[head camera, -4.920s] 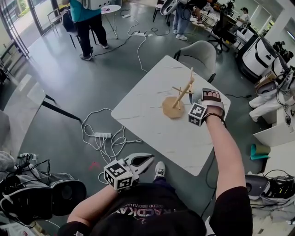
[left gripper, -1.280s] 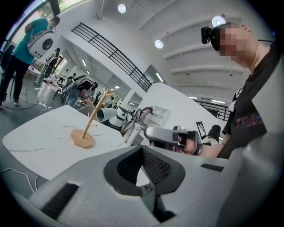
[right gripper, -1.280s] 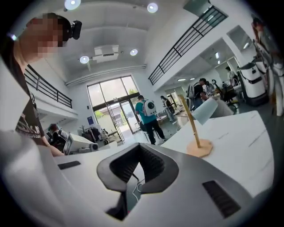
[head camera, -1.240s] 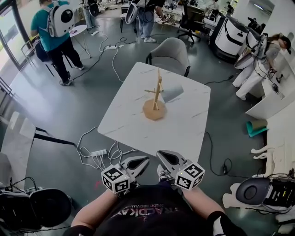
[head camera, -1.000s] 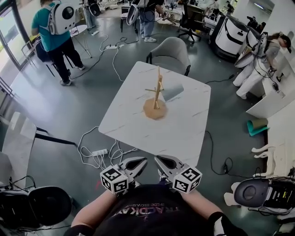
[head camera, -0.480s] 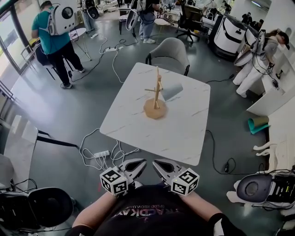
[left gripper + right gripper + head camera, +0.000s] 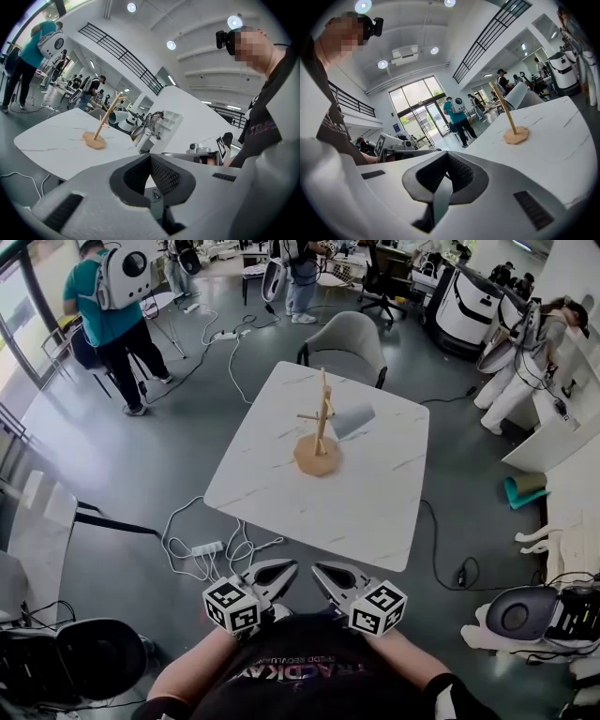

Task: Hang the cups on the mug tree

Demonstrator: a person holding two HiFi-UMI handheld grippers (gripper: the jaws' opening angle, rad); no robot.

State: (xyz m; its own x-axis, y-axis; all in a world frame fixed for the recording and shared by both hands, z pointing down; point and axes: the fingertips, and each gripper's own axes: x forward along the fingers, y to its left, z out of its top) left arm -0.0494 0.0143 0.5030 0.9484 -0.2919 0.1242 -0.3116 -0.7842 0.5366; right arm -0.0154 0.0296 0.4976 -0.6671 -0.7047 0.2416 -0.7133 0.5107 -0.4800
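A wooden mug tree (image 7: 321, 423) stands on the white marble table (image 7: 366, 502), and a pale blue-grey cup (image 7: 353, 418) hangs on its right side. In the left gripper view the mug tree (image 7: 104, 122) holds that cup (image 7: 117, 117) on a peg. The right gripper view shows the mug tree (image 7: 508, 117) from the other side. My left gripper (image 7: 289, 566) and right gripper (image 7: 317, 568) are side by side close to my body, short of the table's near edge. Both are shut and hold nothing. The left gripper (image 7: 151, 157) and right gripper (image 7: 447, 154) have their jaws together in their own views.
A grey chair (image 7: 350, 343) stands at the table's far side. A power strip with cables (image 7: 208, 547) lies on the floor to the left. A person with a backpack (image 7: 112, 306) stands at far left, and others with equipment at far right (image 7: 534, 343).
Since several seconds ago my right gripper has come back from the mug tree to my body. Over the last second both grippers have stayed nearly still, drawing slightly closer together.
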